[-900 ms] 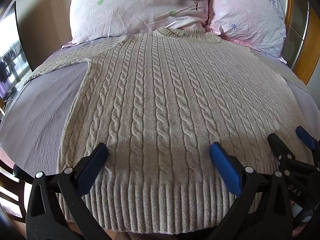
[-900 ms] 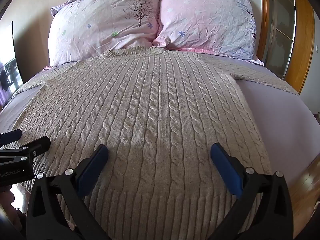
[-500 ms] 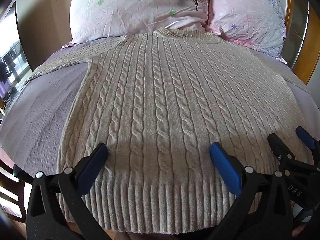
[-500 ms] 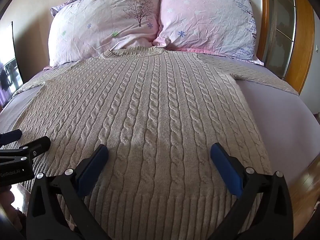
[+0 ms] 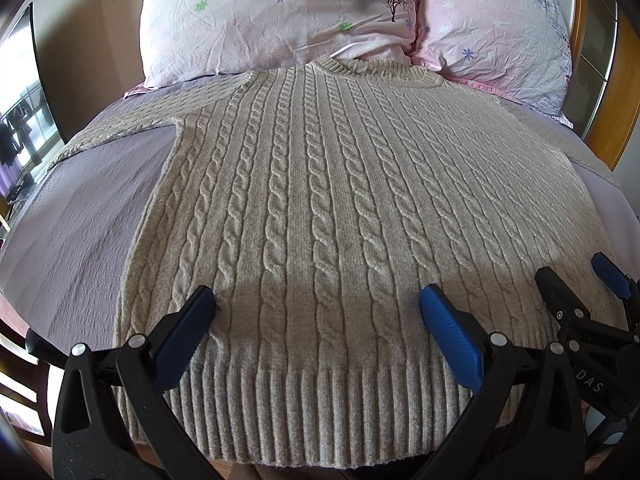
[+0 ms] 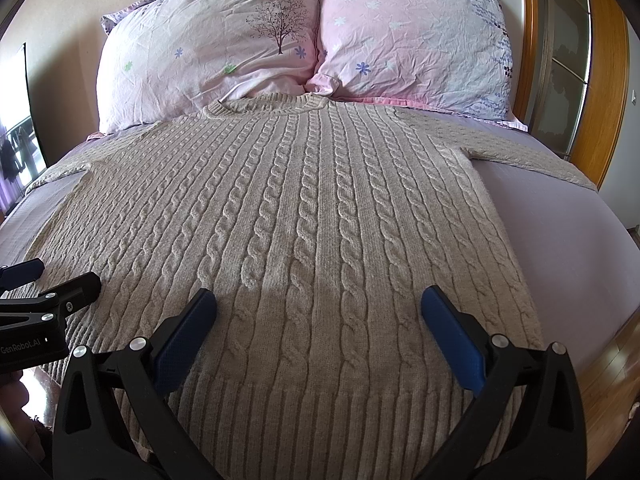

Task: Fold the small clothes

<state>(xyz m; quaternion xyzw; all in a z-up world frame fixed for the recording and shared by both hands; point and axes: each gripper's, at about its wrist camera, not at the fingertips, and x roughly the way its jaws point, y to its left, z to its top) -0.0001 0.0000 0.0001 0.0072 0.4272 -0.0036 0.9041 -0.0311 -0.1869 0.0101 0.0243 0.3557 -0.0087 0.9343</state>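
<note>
Bed (image 5: 68,240) spread flat, sweater (image 5: 320,208) laid face-up from pillows (image 6: 224,64) to my hem edge so it folds clean, and my left gripper (image 5: 316,312) and right gripper (image 6: 318,312) hover wide open, holding nothing.

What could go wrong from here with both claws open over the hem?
1. The sweater is thick cable knit; an open claw may pinch only the top layer, so the fold drags unevenly.
2. The hem lies at the bed edge; a pull could slide it off.
3. The sleeves lie spread and may trail.
</note>
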